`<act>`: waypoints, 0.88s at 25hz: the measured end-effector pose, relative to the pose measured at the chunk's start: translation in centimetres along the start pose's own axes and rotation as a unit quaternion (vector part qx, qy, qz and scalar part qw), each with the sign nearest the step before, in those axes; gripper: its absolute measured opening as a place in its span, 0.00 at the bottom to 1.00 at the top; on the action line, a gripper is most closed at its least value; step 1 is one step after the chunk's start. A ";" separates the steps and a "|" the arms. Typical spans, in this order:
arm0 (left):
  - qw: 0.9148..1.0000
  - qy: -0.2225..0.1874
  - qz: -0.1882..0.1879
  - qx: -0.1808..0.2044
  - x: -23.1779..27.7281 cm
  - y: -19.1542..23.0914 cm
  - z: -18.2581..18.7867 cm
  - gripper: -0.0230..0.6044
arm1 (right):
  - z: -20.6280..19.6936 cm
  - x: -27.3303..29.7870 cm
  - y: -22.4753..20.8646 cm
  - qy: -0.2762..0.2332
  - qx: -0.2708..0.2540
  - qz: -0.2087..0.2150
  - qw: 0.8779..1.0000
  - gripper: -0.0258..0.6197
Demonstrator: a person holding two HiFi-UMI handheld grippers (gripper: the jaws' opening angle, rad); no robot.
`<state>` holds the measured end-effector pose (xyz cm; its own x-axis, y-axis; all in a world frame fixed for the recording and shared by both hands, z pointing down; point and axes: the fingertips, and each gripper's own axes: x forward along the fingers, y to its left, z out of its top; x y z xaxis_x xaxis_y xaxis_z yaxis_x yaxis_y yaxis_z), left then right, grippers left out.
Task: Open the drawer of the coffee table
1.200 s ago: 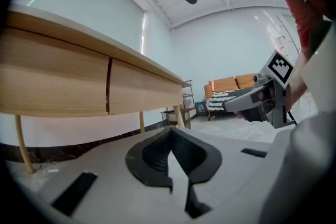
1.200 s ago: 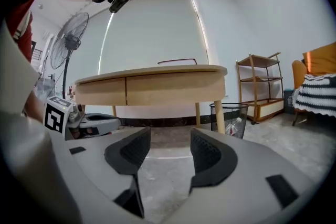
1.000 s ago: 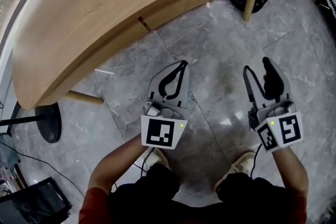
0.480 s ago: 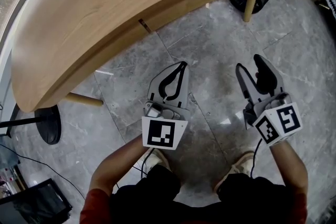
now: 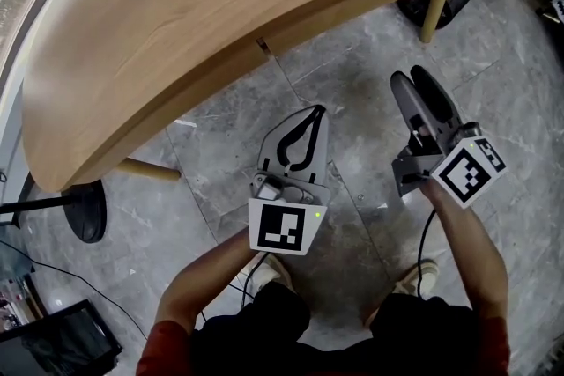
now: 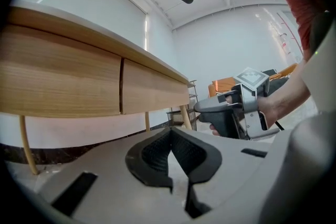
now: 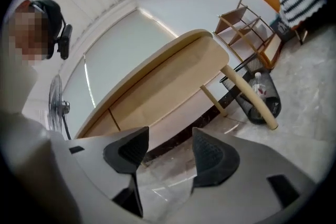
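Right gripper (image 5: 412, 80) has rolled onto its side and edged toward the coffee table (image 5: 220, 13) since the earlier frame. Left gripper (image 5: 314, 112) holds the same station. Right jaws have just been opening and now stand wide, with only the grey tiled floor (image 5: 352, 66) and the table's front visible between them. Left jaws are closed tip to tip on nothing. The tabletop spans the head view from 9 to 1 o'clock. Left gripper sits near centre, with the right gripper at its 3 o'clock, both short of the table. The drawer (image 6: 152, 89) lies flush in the front, closed, with a vertical seam (image 6: 122, 86) at its 9 o'clock edge. Neither gripper touches it.
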<state>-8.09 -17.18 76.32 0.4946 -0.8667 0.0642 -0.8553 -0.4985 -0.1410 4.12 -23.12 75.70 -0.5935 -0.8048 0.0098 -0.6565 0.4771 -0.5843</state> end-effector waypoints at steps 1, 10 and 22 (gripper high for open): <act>1.000 0.000 0.001 -0.001 0.1 0.1 -0.1 0.05 | 0.1 0.7 0.4 -0.009 0.019 0.019 1.000 0.41; 0.999 -0.006 0.019 -0.043 -0.1 1.3 -0.4 0.05 | 1.0 5.6 0.3 -0.099 0.213 0.130 0.963 0.46; 0.999 0.002 0.015 -0.043 -0.1 1.4 -1.2 0.05 | 4.3 9.2 -1.1 -0.203 0.316 0.199 0.905 0.46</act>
<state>-9.51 -17.82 77.34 0.4680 -0.8813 0.0661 -0.8799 -0.4716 -0.0578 1.35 -32.60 72.97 -0.4202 -0.7384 -0.5274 0.0446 0.5637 -0.8248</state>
